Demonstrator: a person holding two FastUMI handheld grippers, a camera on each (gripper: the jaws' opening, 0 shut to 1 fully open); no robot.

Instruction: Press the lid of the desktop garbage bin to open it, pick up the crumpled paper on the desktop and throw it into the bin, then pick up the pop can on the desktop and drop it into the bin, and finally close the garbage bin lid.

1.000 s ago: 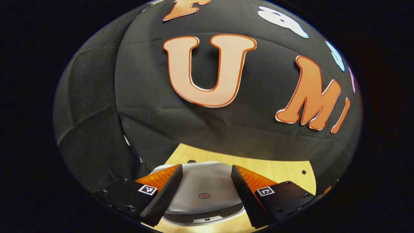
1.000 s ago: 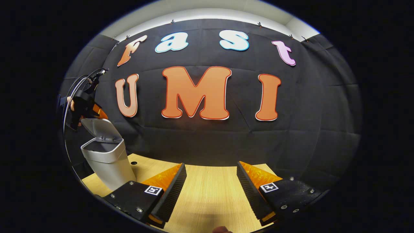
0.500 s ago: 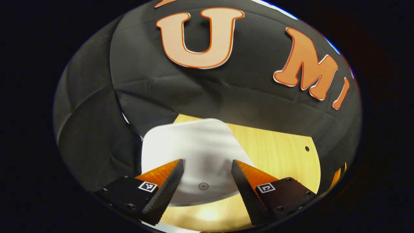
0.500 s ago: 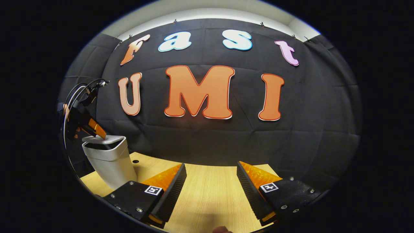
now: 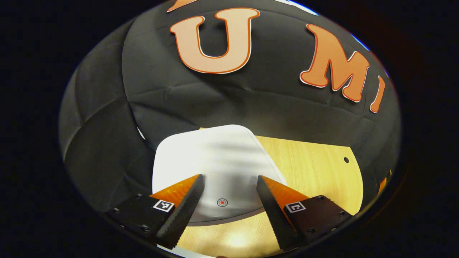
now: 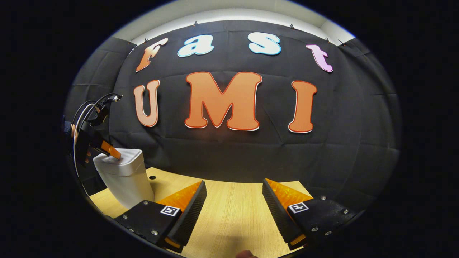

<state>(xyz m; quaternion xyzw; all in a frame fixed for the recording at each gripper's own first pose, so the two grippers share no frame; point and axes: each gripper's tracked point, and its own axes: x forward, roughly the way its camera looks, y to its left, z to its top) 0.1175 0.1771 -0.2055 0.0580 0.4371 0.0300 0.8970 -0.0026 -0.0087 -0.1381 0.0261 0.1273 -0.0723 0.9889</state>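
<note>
Now, in the left gripper view, the left gripper [image 5: 229, 184] hangs wide and empty over the lid [image 5: 215, 161] (red dot between its fingers), bare table [image 5: 315, 172] to the right. Right gripper view: the bin [image 6: 123, 175] sits at the table's left edge, its lid down where it stood raised a second ago; the right gripper [image 6: 233, 190] is wide over bare wood.

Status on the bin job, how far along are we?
Nearly finished. Done: the bin lid lies flat on the garbage bin, and the desktop ahead carries no paper or can, so both are presumably inside. In hand: the left gripper, jaws apart, sits at the lid, seemingly pressing it. The right gripper idles open. Left: withdraw.
</note>
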